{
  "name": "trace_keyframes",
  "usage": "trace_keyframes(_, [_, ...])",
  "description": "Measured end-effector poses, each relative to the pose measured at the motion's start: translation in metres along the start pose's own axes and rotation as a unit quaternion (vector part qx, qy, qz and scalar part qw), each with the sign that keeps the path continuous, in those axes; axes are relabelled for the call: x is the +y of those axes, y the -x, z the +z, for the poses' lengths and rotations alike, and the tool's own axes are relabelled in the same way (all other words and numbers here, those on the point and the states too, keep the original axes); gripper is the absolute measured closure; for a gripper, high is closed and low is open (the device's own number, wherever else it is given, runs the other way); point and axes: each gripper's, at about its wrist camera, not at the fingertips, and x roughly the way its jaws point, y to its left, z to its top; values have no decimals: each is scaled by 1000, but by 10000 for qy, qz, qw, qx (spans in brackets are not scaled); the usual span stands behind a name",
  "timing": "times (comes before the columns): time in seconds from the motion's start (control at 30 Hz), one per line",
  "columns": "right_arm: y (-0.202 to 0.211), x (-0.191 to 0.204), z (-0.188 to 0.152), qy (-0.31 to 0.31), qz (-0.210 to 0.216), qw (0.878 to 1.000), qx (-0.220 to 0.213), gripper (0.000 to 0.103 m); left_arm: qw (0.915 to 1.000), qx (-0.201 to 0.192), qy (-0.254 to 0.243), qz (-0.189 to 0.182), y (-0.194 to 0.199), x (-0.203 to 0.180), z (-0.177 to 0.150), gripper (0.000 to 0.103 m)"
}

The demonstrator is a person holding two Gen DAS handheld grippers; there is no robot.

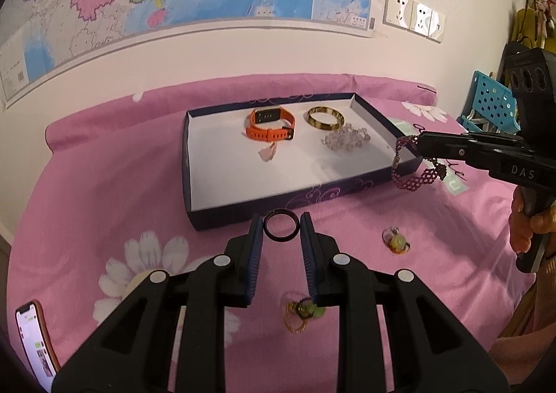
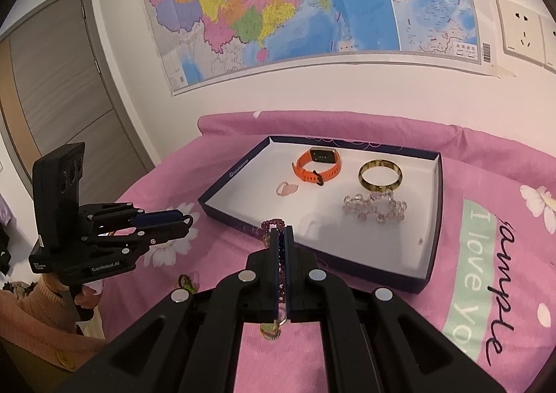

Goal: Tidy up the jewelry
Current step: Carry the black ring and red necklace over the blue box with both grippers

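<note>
**Two pieces lifted, both bound for the box**

While both pieces hang above the bed, we judge the step in hand to be the carry toward the shallow dark-blue cardboard box with the white floor (image 2: 436, 215). Our thin black ring (image 1: 280, 224) sits between the blue pads of the left tongs (image 1: 280, 228), which are parted only to the ring's width and grip it at both sides, just short of the box's near wall. Our dark purple beaded bracelet (image 1: 415, 169) dangles from the right tongs (image 2: 281, 243), whose jaws are pressed nearly together on it, hovering by the box's near right corner.

Next, we think each piece must travel over the wall and come down on bare white floor, apart from what already lies there: an orange rubber watch band (image 2: 318, 167), a gold bangle (image 2: 380, 174), a clear crystal bead bracelet (image 2: 375, 207) and a small pale pink piece (image 2: 286, 188).

Left on the pink flowered bedsheet (image 1: 104, 191) are a yellow-green pendant (image 1: 396, 240) and a tangled gold and green piece (image 1: 302, 313). A lit phone (image 1: 34, 341) lies at the sheet's near left edge.
</note>
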Motion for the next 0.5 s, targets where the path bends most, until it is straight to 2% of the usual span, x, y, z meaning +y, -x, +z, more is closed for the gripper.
trace_keyframes(0.5, [-18, -20, 25, -33, -161, 9998, -99, 102, 10000, -85, -5, -7, -19, 5, 29, 81])
